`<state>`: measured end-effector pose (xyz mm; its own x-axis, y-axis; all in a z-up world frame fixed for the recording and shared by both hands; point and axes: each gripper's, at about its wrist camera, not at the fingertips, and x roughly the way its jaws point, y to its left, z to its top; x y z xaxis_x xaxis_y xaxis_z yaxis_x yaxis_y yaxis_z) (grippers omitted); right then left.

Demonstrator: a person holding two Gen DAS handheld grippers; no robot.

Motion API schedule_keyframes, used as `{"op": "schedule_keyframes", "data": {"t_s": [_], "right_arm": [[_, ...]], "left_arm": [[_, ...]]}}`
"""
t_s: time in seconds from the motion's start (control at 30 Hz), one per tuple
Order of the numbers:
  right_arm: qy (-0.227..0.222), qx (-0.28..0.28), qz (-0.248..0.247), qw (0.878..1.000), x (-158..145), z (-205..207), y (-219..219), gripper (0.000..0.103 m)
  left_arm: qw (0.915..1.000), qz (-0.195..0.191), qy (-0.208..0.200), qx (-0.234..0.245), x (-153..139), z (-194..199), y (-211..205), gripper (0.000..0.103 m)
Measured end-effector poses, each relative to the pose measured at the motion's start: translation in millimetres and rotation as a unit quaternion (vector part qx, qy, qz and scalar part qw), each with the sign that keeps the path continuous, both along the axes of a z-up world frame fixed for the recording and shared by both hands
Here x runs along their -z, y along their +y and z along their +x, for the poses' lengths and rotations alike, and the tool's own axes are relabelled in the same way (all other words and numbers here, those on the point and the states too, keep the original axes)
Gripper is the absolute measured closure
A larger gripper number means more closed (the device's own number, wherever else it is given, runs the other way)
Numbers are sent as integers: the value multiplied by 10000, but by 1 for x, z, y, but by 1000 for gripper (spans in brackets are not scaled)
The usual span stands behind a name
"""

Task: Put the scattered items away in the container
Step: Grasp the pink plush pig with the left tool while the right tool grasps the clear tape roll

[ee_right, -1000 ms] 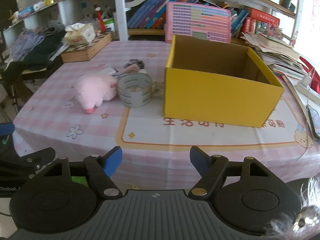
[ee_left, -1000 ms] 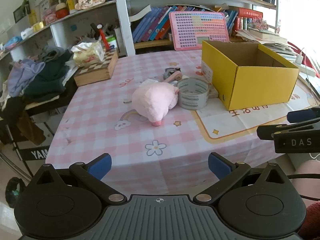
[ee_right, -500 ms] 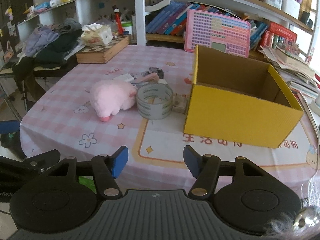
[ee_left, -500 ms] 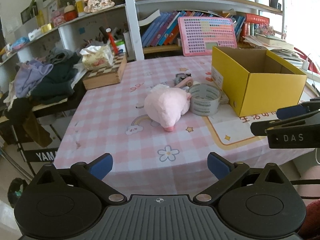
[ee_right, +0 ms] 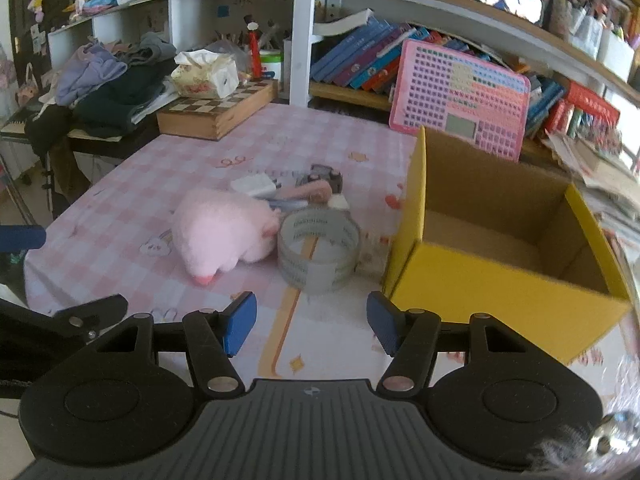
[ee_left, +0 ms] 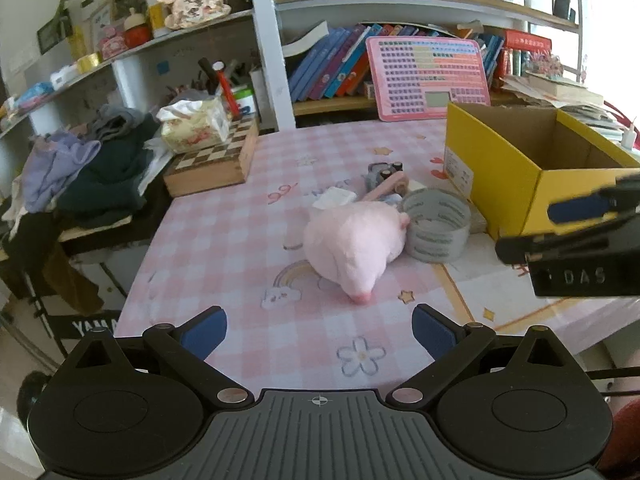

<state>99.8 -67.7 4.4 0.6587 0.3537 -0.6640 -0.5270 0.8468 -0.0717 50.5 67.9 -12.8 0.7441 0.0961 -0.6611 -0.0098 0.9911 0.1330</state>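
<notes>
- Left gripper (ee_left: pixel 319 330): black frame, two blue-padded fingers (ee_left: pixel 204 330), angled downward over the near edge of the table. Jaws spread wide, nothing between them, pads touching nothing.
- Right gripper (ee_right: pixel 312 322): same build, blue pads (ee_right: pixel 239 322), angled downward, slightly rolled. Jaws partly apart, narrower than the left pair; nothing between them.
- Relative position: right gripper stands to the right of the left one, side-on at the right edge of the left wrist view; the two are apart, not touching.
</notes>
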Motion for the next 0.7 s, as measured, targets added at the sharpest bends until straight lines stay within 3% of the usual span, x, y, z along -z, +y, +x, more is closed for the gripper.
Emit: {"op": "schedule_keyframes", "data": {"t_s": [0.13,0.7], "right_arm": [[-186,-108,-61,9997,-4,17,11,43],[63,-622,-365,9974,9,77,48,44]], "left_arm": [[9999,45,81,113,5,20,0,3],[9969,363,118,694,34,92,-3,3]]}}
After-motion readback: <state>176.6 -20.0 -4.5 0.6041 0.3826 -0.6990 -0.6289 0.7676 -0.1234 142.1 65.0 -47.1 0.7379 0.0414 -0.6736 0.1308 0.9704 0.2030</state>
